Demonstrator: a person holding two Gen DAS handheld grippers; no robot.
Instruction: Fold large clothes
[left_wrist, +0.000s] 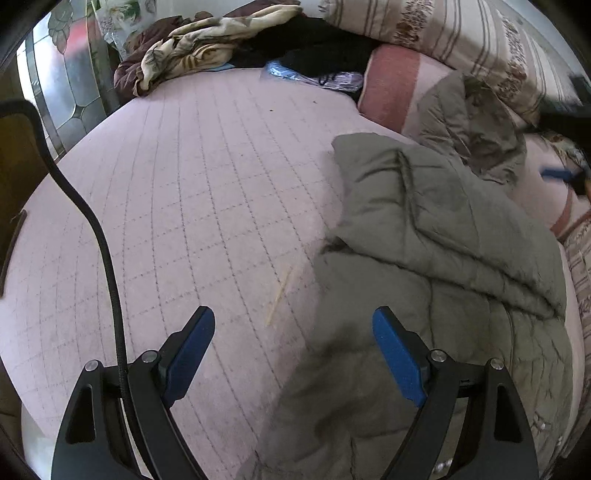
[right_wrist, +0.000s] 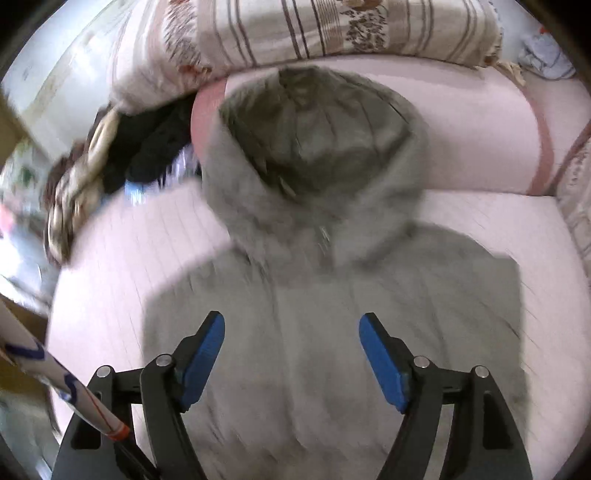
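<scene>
Here the left gripper (left_wrist: 293, 334) hangs with jaws spread and nothing between them, straddling the left edge of the grey-green hooded jacket (left_wrist: 424, 258), its right pad over the cloth and its left over bare pink mattress (left_wrist: 177, 192). The right gripper (right_wrist: 291, 339) is likewise released and empty, poised over the jacket (right_wrist: 314, 314) chest below the hood (right_wrist: 317, 133). The jacket lies front-up on the mattress, its hood propped on the pink bolster (right_wrist: 480, 125), one side already doubled over the body. It looks quilted and padded: soft, bulky, probably springy and a bit slick. Seams, hem corners or shoulders should give the firmest pinch.
</scene>
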